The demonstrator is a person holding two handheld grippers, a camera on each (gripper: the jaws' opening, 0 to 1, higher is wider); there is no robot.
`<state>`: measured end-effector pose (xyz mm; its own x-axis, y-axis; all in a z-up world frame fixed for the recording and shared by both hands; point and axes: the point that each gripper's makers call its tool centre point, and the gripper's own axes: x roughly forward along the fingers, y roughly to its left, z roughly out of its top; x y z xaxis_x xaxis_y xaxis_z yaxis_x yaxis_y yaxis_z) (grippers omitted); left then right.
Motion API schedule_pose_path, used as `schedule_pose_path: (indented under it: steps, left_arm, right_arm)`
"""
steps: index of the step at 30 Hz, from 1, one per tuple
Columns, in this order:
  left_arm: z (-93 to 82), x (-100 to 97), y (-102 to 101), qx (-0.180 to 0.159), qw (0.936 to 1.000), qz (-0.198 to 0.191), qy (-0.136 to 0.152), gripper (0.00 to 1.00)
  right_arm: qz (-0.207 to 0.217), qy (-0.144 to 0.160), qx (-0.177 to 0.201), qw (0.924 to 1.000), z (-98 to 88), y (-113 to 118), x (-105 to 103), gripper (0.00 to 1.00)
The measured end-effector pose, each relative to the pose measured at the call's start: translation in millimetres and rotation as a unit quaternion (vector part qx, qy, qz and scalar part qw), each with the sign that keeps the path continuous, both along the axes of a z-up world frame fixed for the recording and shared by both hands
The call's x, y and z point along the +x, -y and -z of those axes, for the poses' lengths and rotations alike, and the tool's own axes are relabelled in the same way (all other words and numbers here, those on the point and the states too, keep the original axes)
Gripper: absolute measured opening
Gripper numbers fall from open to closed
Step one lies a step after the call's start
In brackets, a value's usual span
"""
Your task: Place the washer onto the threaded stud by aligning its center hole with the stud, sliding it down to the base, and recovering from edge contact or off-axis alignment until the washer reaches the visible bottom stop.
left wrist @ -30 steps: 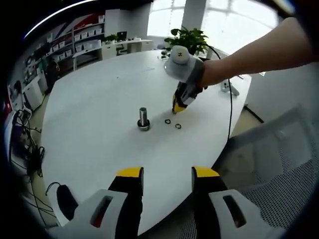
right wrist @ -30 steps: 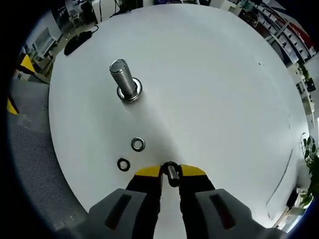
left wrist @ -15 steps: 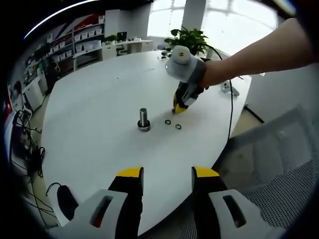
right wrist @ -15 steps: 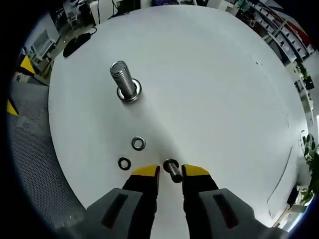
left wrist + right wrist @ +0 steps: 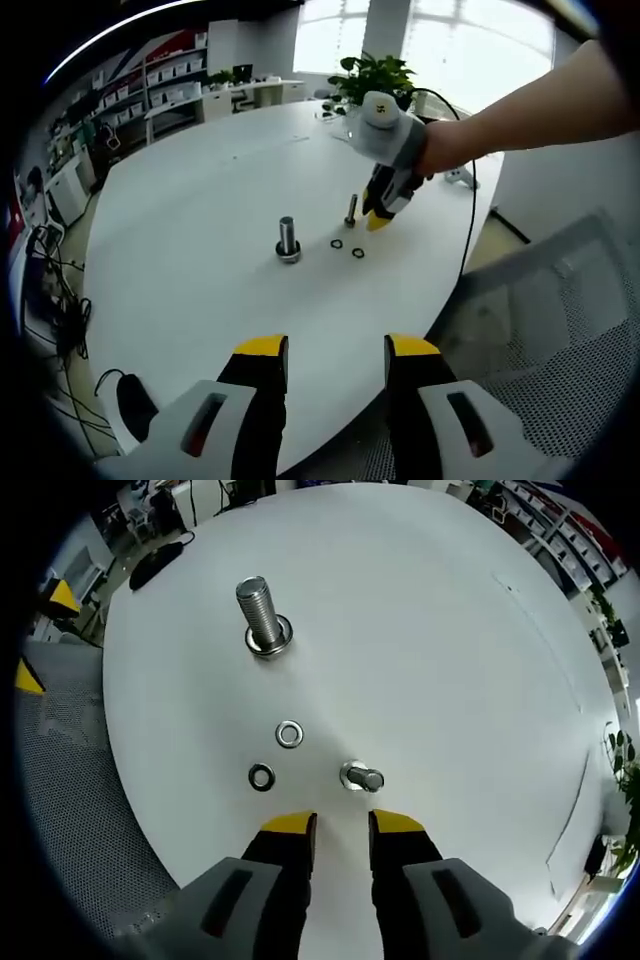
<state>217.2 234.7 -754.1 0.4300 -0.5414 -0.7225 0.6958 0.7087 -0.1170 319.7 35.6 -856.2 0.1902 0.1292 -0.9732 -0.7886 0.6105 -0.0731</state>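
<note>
Right gripper [image 5: 340, 823] jaws slightly apart, empty, just behind small upright steel stud [image 5: 362, 778]. Silver flat washer [image 5: 290, 734] lies loose beside stud. Next: grab washer. Left gripper [image 5: 335, 347] open, idle.

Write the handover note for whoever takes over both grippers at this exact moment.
Right gripper: open, empty, just short of the small upright metal bolt standing on the white round table.
Left gripper: open, empty, at the near table edge.
Large threaded steel stud: upright, with a metal ring at its base.
Two loose metal washers: flat on the table between stud and right gripper.
Done: neither loose washer is on the stud.
Left: grip a washer, centre its hole over the stud, slide it down.
</note>
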Motion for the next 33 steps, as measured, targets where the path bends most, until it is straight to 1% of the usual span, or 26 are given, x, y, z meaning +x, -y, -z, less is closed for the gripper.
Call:
schedule_pose_path:
  steps: [1, 4, 6, 8, 10, 15, 20, 24, 25, 27, 28, 31, 33]
  left_arm:
    - [0.0, 0.1, 0, 0.001, 1.0, 0.0, 0.0, 0.37]
    - [-0.1, -0.1, 0, 0.002, 1.0, 0.001, 0.001, 0.37]
    - [0.6, -0.4, 0, 0.003, 1.0, 0.002, 0.001, 0.37]
    - [0.9, -0.7, -1, 0.004, 1.0, 0.002, 0.0, 0.37]
    - [0.5, -0.5, -1, 0.003, 1.0, 0.001, 0.0, 0.37]
    - [0.1, -0.8, 0, 0.003, 1.0, 0.002, 0.001, 0.37]
    - [-0.4, -0.5, 0, 0.002, 1.0, 0.003, 0.002, 0.37]
    - [0.1, -0.9, 0, 0.003, 1.0, 0.004, 0.001, 0.37]
    - [0.5, -1.4, 0, 0.003, 1.0, 0.004, 0.001, 0.37]
    - [0.9, -1.8, 0, 0.004, 1.0, 0.005, 0.0, 0.36]
    - [0.7, -1.7, 0, 0.004, 1.0, 0.005, 0.0, 0.36]
    - [-0.1, -1.2, 0, 0.002, 1.0, 0.005, 0.001, 0.36]
    - [0.0, -1.4, 1, 0.002, 1.0, 0.005, 0.001, 0.36]
  right_arm:
    - [0.001, -0.005, 0.005, 1.0, 2.0, -3, -4, 0.24]
    - [0.002, -0.006, 0.0, 1.0, 6.6, -5, -6, 0.28]
    - [0.004, -0.011, 0.006, 0.9999, 6.2, -10, -8, 0.28]
    - [-0.003, -0.007, 0.012, 0.9999, 4.1, -17, -10, 0.28]
    - [-0.007, -0.011, 0.017, 0.9998, 4.8, -23, -13, 0.28]
    - [-0.019, -0.017, 0.021, 0.9995, 8.6, -32, -20, 0.29]
    - [-0.03, -0.014, 0.026, 0.9991, 9.3, -43, -21, 0.29]
    - [-0.047, -0.018, 0.021, 0.9985, 12.5, -51, -23, 0.27]
    - [-0.046, -0.014, 0.025, 0.9985, 11.8, -53, -20, 0.26]
    - [-0.046, -0.015, 0.025, 0.9985, 12.1, -54, -19, 0.25]
    - [-0.043, -0.021, 0.029, 0.9984, 12.5, -55, -21, 0.23]
    - [-0.047, -0.02, 0.027, 0.9983, 12.6, -54, -19, 0.22]
    - [-0.05, -0.027, 0.025, 0.9981, 12.7, -52, -20, 0.21]
